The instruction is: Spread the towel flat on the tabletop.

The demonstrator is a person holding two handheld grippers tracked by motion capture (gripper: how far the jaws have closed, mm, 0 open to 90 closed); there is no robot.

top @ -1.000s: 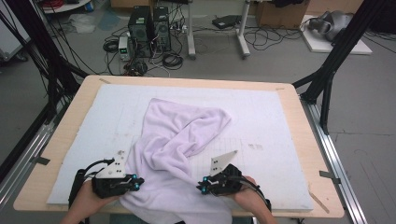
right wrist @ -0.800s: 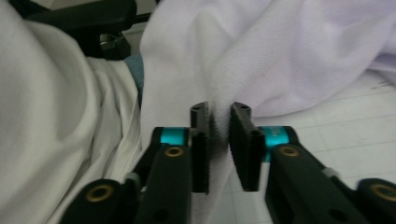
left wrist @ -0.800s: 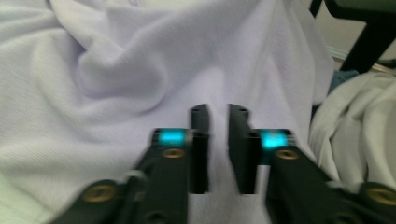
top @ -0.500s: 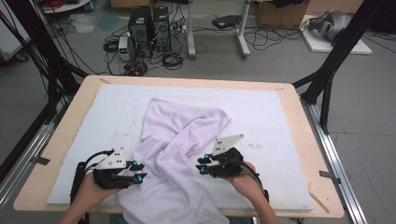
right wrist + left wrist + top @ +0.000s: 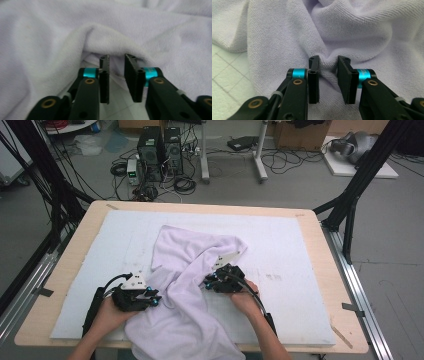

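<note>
A lavender terry towel lies crumpled on the white padded mat that covers the wooden surface. Taking the towel as the landmark: its upper part spreads in loose folds toward the far middle of the mat, a thick ridge runs diagonally across it, and its lower part hangs over the near edge of the surface between the person's two forearms.

The left hand-held gripper sits at the towel's left edge, low down, pointing into the cloth. In the left gripper view its jaws stand a narrow way apart with a raised pleat of the towel pushed up between them; the cloth fills the gap at the tips, but whether the pads actually press on it cannot be told. These jaws have just been closing, with that pleat between them.

The right hand-held gripper sits on the towel's right side, just under the diagonal ridge, pointing left into the fold. In the right gripper view its jaws are likewise slightly apart, their tips tucked under the rolled hem of the towel, which arches over them; bare mat shows in the gap lower down. No pad is seen pinching cloth. These jaws too have just been closing, with the hem lying over the tips rather than gripped.
</note>
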